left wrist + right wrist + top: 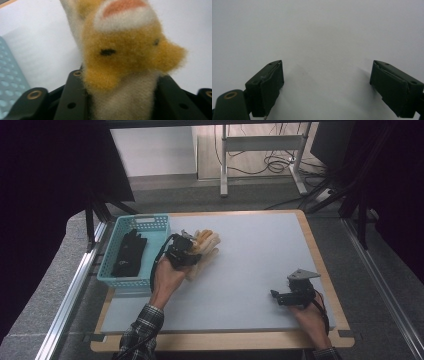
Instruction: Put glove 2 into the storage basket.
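Plush is what my left gripper (pixel 186 251) holds now: its jaws are closed on a fuzzy glove (pixel 125 57) of orange-yellow and cream colour, which lies on the white table (pixel 260 265) just beside the turquoise basket (pixel 159 222). In the left gripper view the pile is long and hairy, with two small dark marks like eyes and a pink patch with white border above. The shape is a glove with rounded fingers, as the high view shows.

I judge this thing to be very light and completely soft. It will fold and hang down when I lift it, so the loose fingers can drag on the table or catch on the basket rim. It is not fragile and not slippery; the fur gives good friction to the black jaws. The best place to hold is the thick middle or the cuff, where much material is bunched, not one thin finger.

In the basket, which is hard plastic with a perforated wall, lies a black glove (pixel 129 251), flat and of thinner cloth.

My right gripper (pixel 287 296) rests low over the bare table, its jaws wide apart and holding nothing.
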`<action>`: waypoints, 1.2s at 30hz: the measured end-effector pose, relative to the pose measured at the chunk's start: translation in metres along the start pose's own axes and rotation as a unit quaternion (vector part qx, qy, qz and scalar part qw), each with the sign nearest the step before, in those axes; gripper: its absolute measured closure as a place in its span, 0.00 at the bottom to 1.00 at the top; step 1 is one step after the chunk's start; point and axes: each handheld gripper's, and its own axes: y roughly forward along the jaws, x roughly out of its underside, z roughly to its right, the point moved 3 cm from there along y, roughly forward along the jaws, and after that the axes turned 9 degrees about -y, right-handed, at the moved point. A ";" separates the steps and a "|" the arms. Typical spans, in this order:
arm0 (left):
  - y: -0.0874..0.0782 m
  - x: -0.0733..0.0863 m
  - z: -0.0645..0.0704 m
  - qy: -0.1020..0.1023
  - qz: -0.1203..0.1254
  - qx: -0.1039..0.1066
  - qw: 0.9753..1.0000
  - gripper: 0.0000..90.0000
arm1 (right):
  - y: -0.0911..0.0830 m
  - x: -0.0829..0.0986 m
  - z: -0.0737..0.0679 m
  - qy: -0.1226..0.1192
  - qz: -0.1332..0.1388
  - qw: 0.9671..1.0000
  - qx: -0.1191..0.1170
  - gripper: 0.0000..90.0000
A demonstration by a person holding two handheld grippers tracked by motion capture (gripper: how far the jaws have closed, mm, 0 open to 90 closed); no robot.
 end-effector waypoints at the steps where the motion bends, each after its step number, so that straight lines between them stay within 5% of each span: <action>1: -0.001 0.000 -0.002 -0.001 0.001 0.000 1.000 0.74 | 0.000 0.000 0.000 0.000 0.000 1.000 0.000 0.13; 8: -0.018 -0.006 -0.022 -0.023 0.020 -0.005 1.000 0.79 | 0.000 0.000 0.000 0.000 0.000 1.000 0.000 0.13; 17: -0.052 -0.011 -0.063 -0.060 0.044 -0.049 0.996 0.80 | 0.000 0.000 0.000 0.000 0.000 1.000 0.000 0.13; 27: -0.075 0.000 -0.124 -0.124 0.052 -0.102 0.986 0.80 | 0.000 0.000 0.000 0.000 0.000 1.000 0.000 0.13; 36: -0.053 0.015 -0.162 -0.187 0.039 -0.120 0.974 0.79 | 0.000 0.000 0.000 0.000 0.000 1.000 0.000 0.13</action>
